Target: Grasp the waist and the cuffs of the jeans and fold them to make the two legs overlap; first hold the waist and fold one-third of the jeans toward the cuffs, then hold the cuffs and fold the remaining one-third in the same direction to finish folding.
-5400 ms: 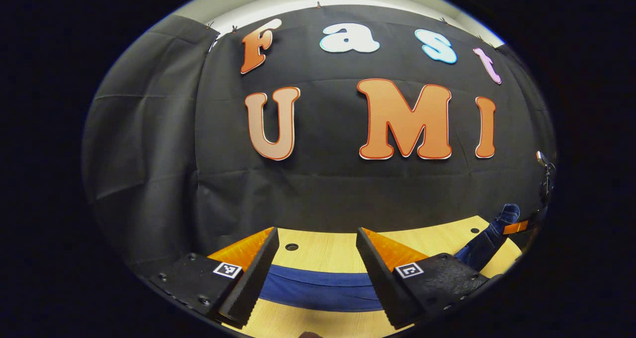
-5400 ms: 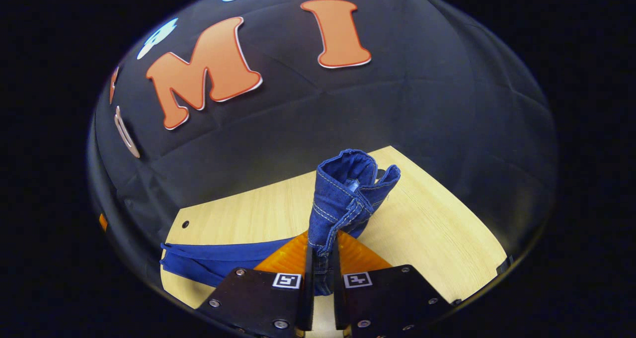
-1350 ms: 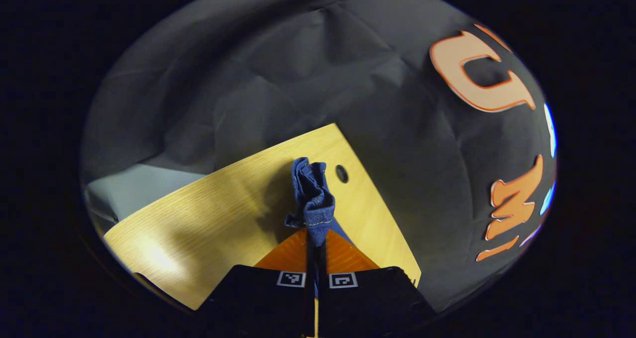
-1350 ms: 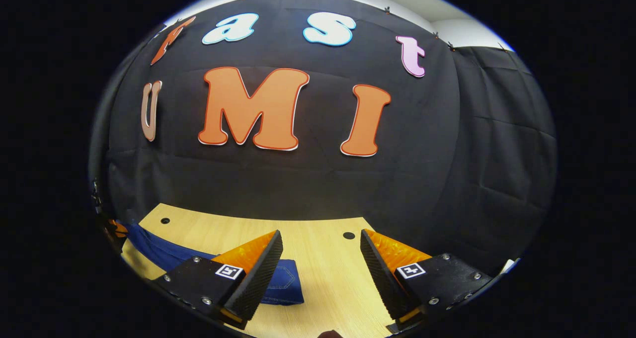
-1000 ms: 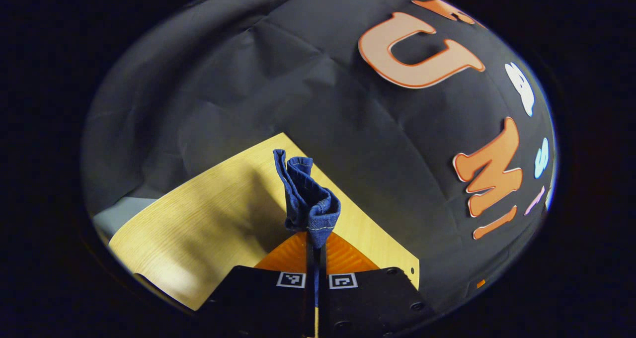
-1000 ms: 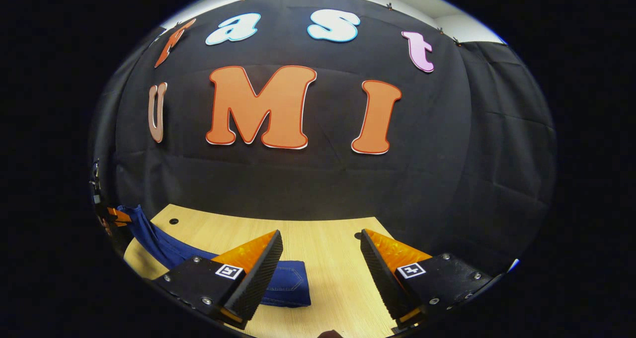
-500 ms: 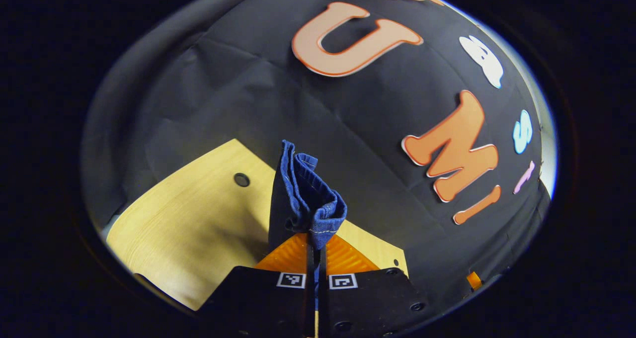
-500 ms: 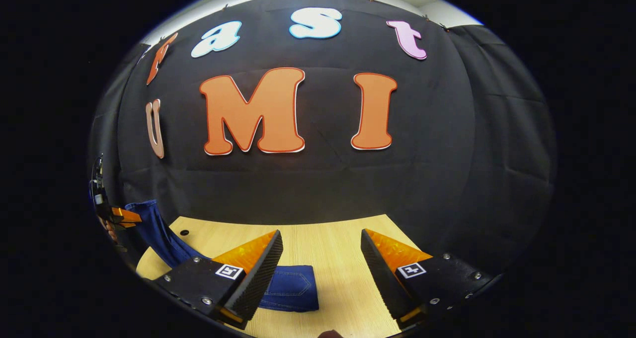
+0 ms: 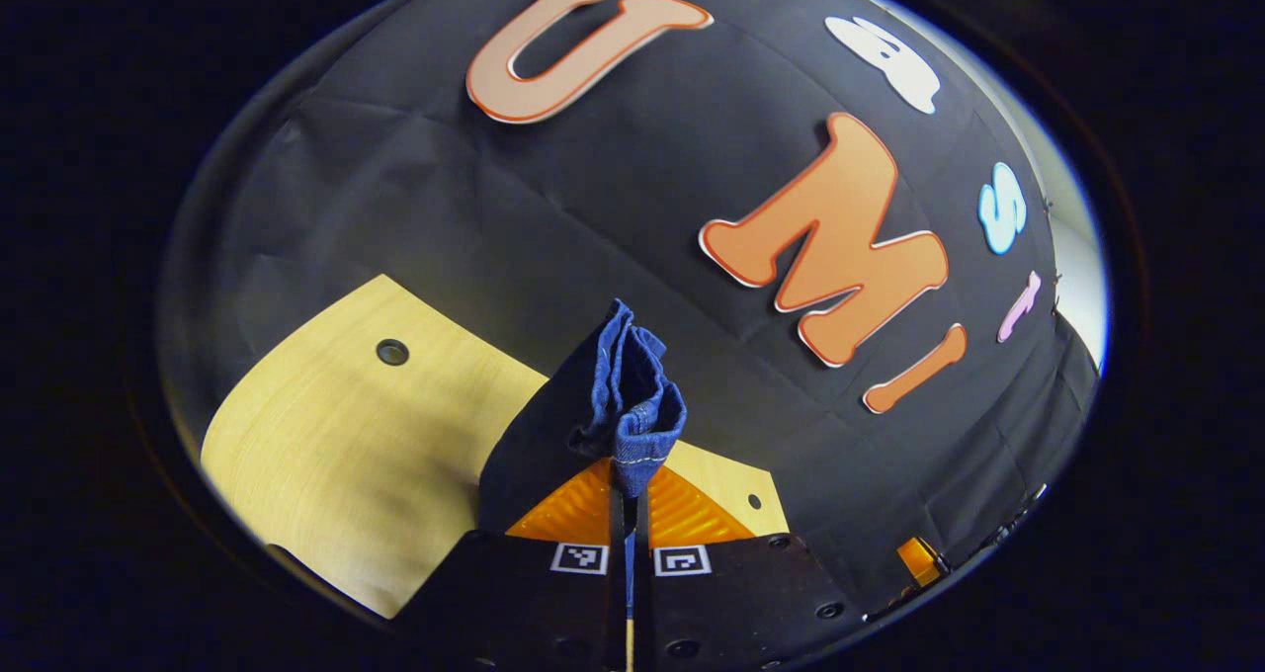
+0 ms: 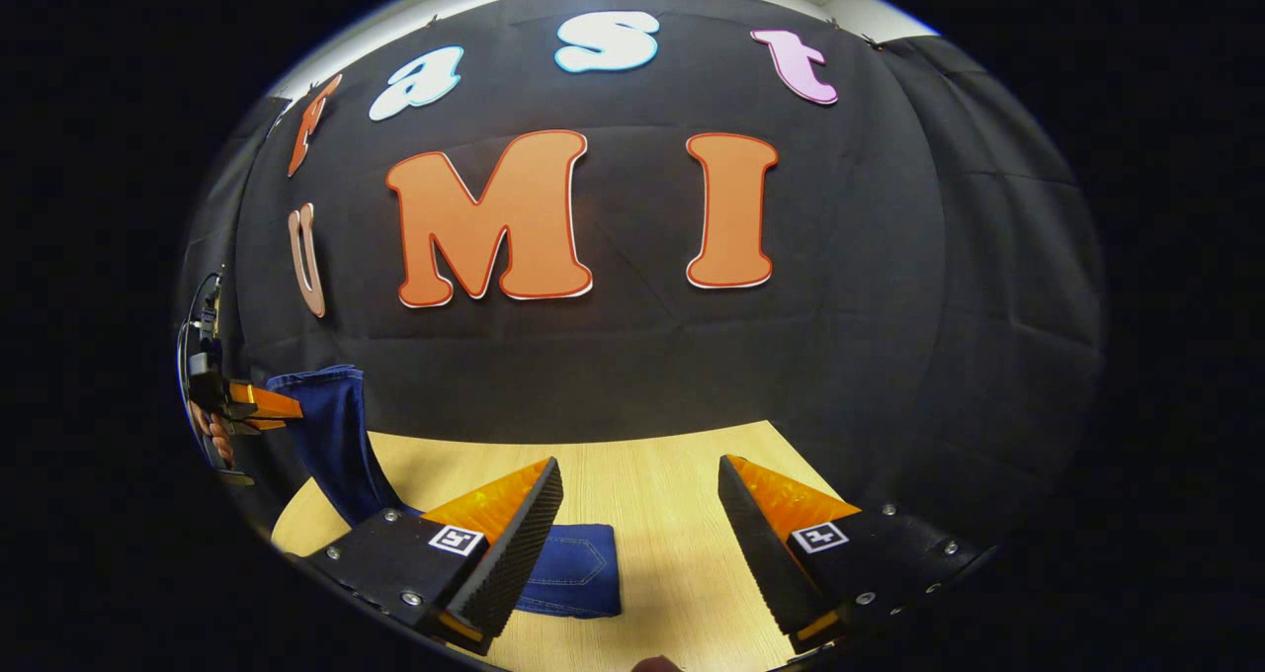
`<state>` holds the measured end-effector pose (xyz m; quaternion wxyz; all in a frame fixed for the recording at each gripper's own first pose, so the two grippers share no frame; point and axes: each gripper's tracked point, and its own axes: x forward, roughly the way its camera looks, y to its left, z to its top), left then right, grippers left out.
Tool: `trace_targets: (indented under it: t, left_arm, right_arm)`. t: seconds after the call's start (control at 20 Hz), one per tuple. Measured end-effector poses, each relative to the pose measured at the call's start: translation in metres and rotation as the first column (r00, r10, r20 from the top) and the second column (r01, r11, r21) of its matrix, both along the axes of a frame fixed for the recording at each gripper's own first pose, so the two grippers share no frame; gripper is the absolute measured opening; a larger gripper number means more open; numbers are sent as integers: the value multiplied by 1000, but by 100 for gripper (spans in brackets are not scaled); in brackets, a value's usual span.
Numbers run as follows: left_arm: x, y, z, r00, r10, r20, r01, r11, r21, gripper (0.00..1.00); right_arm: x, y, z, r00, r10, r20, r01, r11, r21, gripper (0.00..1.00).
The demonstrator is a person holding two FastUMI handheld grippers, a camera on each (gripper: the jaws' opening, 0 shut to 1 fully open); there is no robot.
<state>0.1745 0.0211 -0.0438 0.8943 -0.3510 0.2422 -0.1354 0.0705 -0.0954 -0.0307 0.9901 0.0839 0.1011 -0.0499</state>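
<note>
Presently the left gripper [image 9: 629, 494] has its two fingers pressed together on a bunched end of the jeans [image 9: 632, 395], the denim standing up past the fingertips in a crumpled fold with pale stitching along its hem. In the left gripper view that held end is lifted off the table [image 9: 326, 435], with more of the dark cloth hanging down beside the fingers towards the tabletop. Which end of the garment this is cannot be told with certainty.

In the right gripper view the right gripper [image 10: 640, 499] hovers above the table [image 10: 652, 464] with its fingers spread wide and nothing between them. A folded part of the jeans [image 10: 568, 568] lies flat on the table, just behind the gripper's left finger, with a pocket seam showing. From that part the denim rises steeply to the far left edge, where the left gripper [image 10: 259, 405] holds it aloft, a hand [image 10: 210, 433] behind it.
</note>
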Motion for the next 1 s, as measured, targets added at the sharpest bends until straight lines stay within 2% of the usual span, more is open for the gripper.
trace_targets:
  t: [0.3,0.6,0.8,1.0]
  left_arm:
    - [4,-68,9,995,-97,-2,97,993,66,3]
    - [-2,-134,-3,979,-204,-30,206,971,124,3]
    - [-4,-174,-15,962,-267,-56,273,946,177,3]
    - [-15,-217,-35,933,-345,-99,359,898,253,3]
  right_arm:
    - [2,-10,-8,1000,14,-7,-14,1000,10,98]
    - [6,-22,-20,1000,15,-20,-14,999,31,98]
    - [8,-25,-28,999,32,-28,-31,999,45,98]
    - [11,-21,-36,997,59,-44,-57,998,34,97]
